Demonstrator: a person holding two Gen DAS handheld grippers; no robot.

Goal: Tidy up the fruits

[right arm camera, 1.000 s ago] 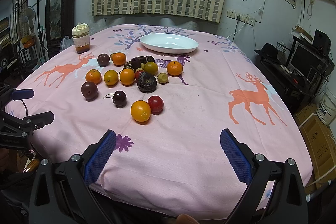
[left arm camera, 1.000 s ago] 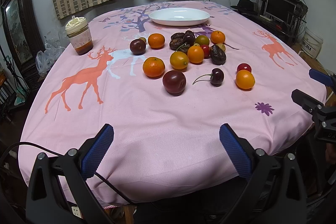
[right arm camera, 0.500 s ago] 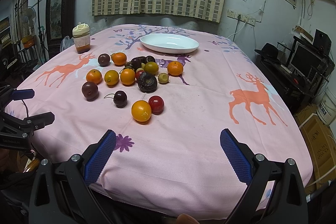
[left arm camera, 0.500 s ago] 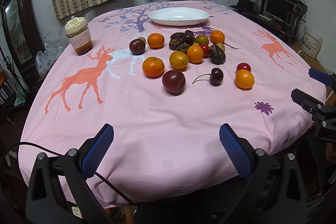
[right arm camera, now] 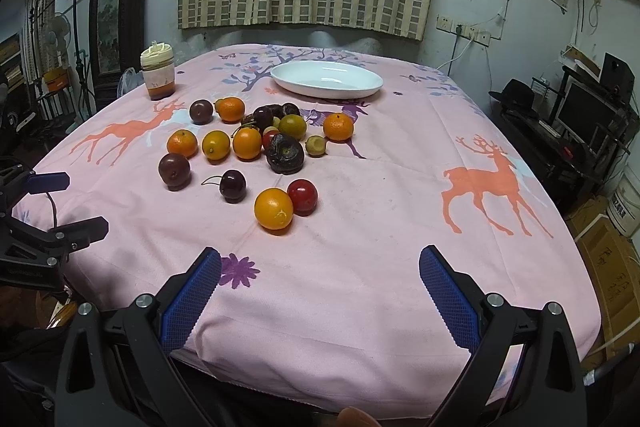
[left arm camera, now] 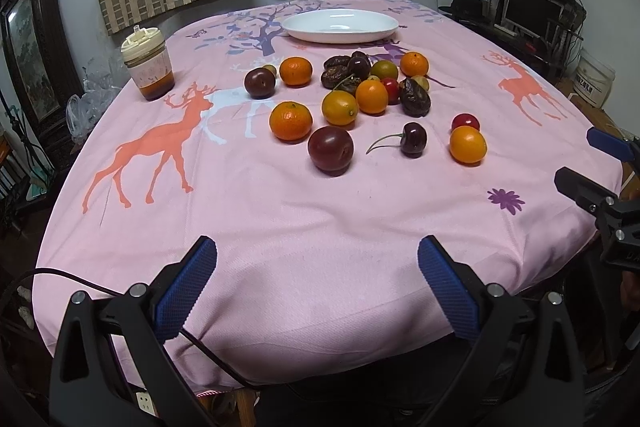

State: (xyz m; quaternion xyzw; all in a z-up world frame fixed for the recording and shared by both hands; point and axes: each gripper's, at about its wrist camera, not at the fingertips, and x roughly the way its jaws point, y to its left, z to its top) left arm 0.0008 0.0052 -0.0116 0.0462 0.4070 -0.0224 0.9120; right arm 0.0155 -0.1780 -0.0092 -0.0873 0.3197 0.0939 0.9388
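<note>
Several fruits lie loose mid-table: oranges, plums, a cherry (left arm camera: 414, 139), dates, small red and green fruits. In the left wrist view a dark plum (left arm camera: 330, 149) is nearest; in the right wrist view an orange (right arm camera: 274, 208) and a red fruit (right arm camera: 302, 195) are nearest. An empty white plate (left arm camera: 340, 25) (right arm camera: 326, 79) sits behind the pile. My left gripper (left arm camera: 316, 281) is open and empty above the table's near edge. My right gripper (right arm camera: 319, 287) is open and empty, also short of the fruit.
A pink deer-print cloth (left arm camera: 280, 227) covers the table. A jar with a cream lid (left arm camera: 147, 65) (right arm camera: 157, 71) stands at the far left. The right gripper shows at the left view's right edge (left arm camera: 600, 187). Shelves with electronics (right arm camera: 580, 115) stand to the right.
Both views have shifted only very slightly; the fruits sit a touch lower in the right wrist view. Both grippers stay open and nothing was picked up.
</note>
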